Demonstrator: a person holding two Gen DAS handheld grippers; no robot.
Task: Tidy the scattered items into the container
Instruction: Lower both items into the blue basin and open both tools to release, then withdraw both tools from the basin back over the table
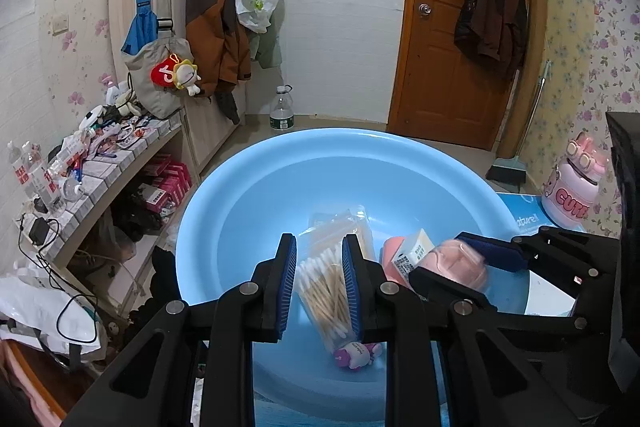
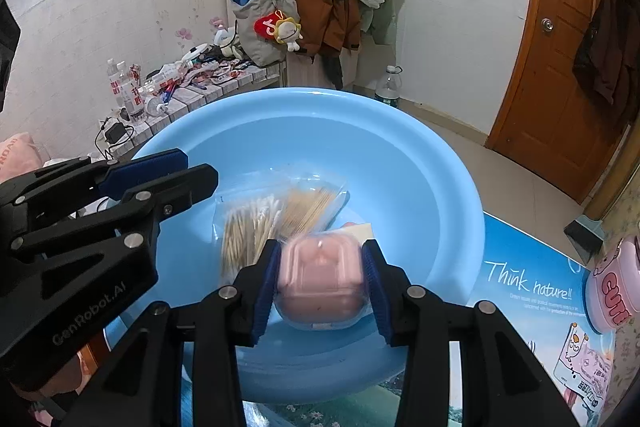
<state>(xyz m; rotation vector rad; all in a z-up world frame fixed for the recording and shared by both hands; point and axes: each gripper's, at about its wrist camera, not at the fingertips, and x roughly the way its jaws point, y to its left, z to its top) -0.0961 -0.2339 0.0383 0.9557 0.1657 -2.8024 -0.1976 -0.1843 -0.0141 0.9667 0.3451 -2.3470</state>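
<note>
A light blue basin (image 1: pixel 240 195) (image 2: pixel 420 155) sits on the table under both grippers. A clear bag of cotton swabs (image 1: pixel 326 291) (image 2: pixel 256 223) lies in it. My left gripper (image 1: pixel 320 279) hangs over the bag with its jaws apart on either side of it. My right gripper (image 2: pixel 322 281) (image 1: pixel 460 267) is shut on a pink plastic case (image 2: pixel 320 279) (image 1: pixel 460 263), held above the basin's floor. Also in the basin are a small white carton (image 1: pixel 412 251), a pink item under it, and a small pink and white toy (image 1: pixel 356 355).
A pink "CUTE" bottle (image 1: pixel 572 187) (image 2: pixel 612 287) stands to the right of the basin on a blue printed mat (image 2: pixel 532 287). A cluttered shelf (image 1: pixel 100 155) runs along the left wall. A wooden door (image 1: pixel 452 27) is behind.
</note>
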